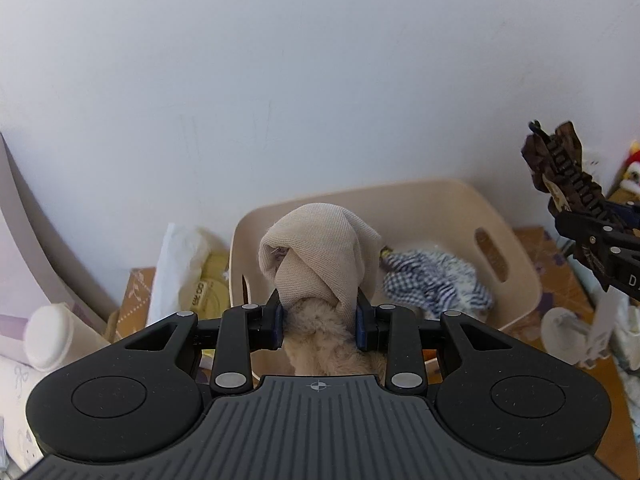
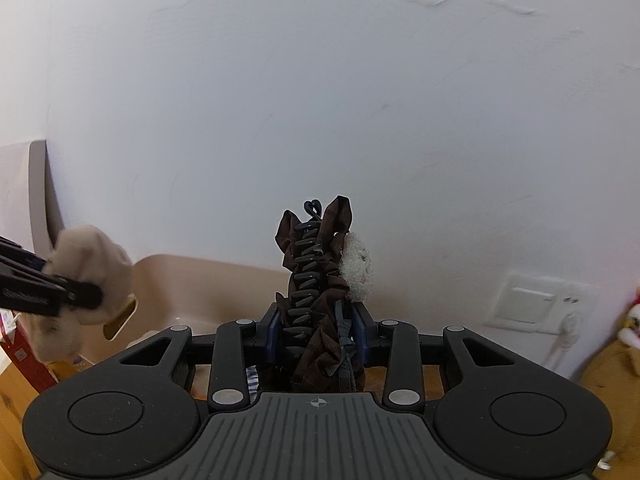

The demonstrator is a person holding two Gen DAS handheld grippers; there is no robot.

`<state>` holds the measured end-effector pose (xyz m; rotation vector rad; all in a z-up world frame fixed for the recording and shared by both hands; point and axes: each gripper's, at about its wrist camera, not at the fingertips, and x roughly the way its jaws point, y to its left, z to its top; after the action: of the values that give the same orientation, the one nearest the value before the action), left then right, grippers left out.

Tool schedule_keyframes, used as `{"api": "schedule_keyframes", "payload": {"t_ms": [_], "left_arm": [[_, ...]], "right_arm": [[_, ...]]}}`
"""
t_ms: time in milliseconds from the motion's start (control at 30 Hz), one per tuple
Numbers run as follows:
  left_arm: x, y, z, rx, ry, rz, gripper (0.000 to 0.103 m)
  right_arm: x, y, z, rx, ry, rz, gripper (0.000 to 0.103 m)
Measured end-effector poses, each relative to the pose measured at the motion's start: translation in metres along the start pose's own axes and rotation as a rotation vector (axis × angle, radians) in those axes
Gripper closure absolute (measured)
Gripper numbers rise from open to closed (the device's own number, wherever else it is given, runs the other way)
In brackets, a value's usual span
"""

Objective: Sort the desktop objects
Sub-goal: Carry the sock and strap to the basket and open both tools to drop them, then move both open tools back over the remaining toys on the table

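Observation:
My left gripper is shut on a beige cloth bundle with a fuzzy tan part, held above the near rim of a cream plastic bin. A blue-and-white checked fabric lies inside the bin. My right gripper is shut on a dark brown scrunchie-like fabric with a black toothed hair clip; it is raised in front of the white wall. The right gripper and its brown item show at the right edge of the left wrist view. The left gripper with the beige bundle shows at the left of the right wrist view.
A white wall rises right behind the bin. Left of the bin are a plastic-wrapped yellow packet, a white bottle cap and a pale board. A white round object sits right of the bin. A wall socket is at the right.

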<state>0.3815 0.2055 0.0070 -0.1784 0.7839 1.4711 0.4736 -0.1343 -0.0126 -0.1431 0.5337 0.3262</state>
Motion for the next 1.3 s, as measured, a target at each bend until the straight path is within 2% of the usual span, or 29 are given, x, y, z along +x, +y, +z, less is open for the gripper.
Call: {"api": "schedule_keyframes", "payload": {"t_ms": [200,333,633,667,733,833,933,1000,1067,1167,1300], "left_arm": [[0.040,0.005,-0.004,-0.024,0.066,0.015,0.071],[0.061,0.011,-0.007,-0.050,0.112,-0.004,0.071],[0.076,0.007,-0.010,-0.046,0.146,0.007,0.068],[0.076,0.007,-0.010,-0.046,0.146,0.008,0.066],[0.075,0.007,-0.010,-0.060,0.153,0.013,0.060],[0.070,0.007,-0.009,-0.070,0.148,0.015,0.048],[0.063,0.004,-0.010,-0.063,0.138,0.039,0.036],[0.056,0.001,-0.011,-0.054,0.136,0.061,0.036],[0.048,-0.001,-0.011,-0.062,0.136,0.063,0.036],[0.034,-0.003,-0.015,-0.075,0.133,0.069,0.035],[0.007,-0.008,-0.022,-0.088,0.123,0.077,0.035]], "right_arm": [[0.039,0.026,-0.002,-0.090,0.042,0.044,0.069],[0.067,0.043,-0.008,-0.152,0.096,0.070,0.069],[0.099,0.052,-0.027,-0.158,0.215,0.099,0.068],[0.101,0.043,-0.030,-0.155,0.220,0.097,0.059],[0.108,0.046,-0.024,-0.152,0.219,0.101,0.054],[0.098,0.046,-0.022,-0.162,0.193,0.090,0.040],[0.085,0.048,-0.018,-0.174,0.166,0.088,0.032],[0.075,0.048,-0.017,-0.175,0.144,0.077,0.024],[0.062,0.046,-0.016,-0.154,0.116,0.059,0.011],[0.037,0.040,-0.020,-0.112,0.077,0.058,0.004],[0.008,0.037,-0.026,-0.098,0.052,0.053,0.000]]}}
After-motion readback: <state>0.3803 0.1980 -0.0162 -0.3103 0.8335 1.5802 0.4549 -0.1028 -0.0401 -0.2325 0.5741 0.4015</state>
